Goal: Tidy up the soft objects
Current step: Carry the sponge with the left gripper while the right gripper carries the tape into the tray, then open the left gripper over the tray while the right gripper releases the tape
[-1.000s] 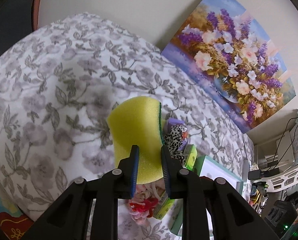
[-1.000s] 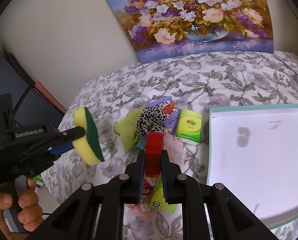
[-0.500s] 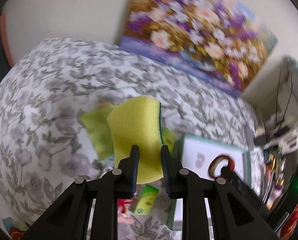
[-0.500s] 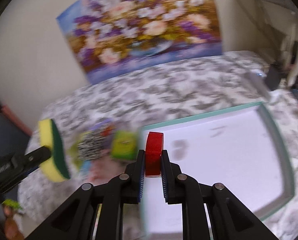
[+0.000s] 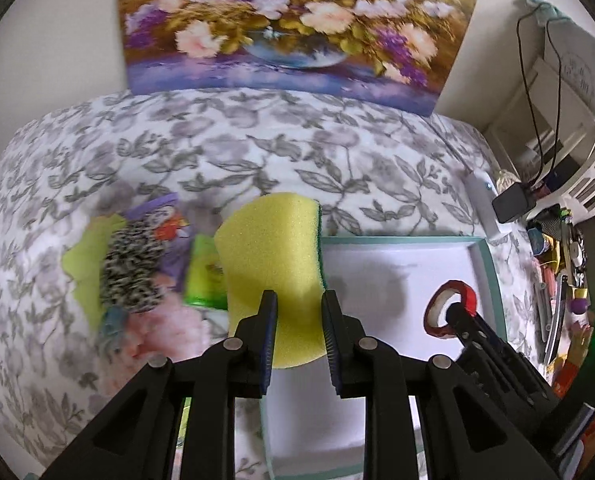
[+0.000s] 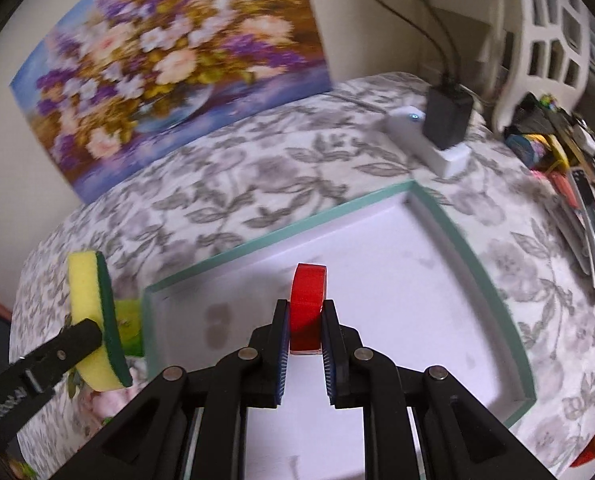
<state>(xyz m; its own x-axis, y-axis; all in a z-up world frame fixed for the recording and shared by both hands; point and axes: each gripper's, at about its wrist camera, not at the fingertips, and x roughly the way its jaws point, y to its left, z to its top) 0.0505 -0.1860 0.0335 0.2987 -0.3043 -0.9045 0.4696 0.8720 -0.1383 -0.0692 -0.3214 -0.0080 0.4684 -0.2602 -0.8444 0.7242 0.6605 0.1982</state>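
Note:
My left gripper (image 5: 296, 300) is shut on a yellow sponge (image 5: 273, 264) with a green scouring side, held over the left rim of the white tray (image 5: 397, 242). In the right wrist view the same sponge (image 6: 93, 316) hangs at the left, just outside the teal edge of the tray (image 6: 281, 236). My right gripper (image 6: 304, 308) is shut on a red tape roll (image 6: 306, 300) above the tray's white floor. The roll (image 5: 451, 308) also shows at the right in the left wrist view. A pile of soft things, with a leopard-print cloth (image 5: 133, 264) and a green tissue pack (image 5: 203, 276), lies left of the tray.
A floral tablecloth (image 5: 257, 148) covers the table. A flower painting (image 5: 297, 20) leans on the wall behind. A white power strip (image 6: 429, 144) with a black plug sits past the tray's far corner. Clutter and a white basket (image 6: 545, 36) crowd the right edge.
Both grippers have swung to the right across the table. The red roll moved from above the soft pile to above the tray. The sponge came from the bare cloth to the tray's left rim.

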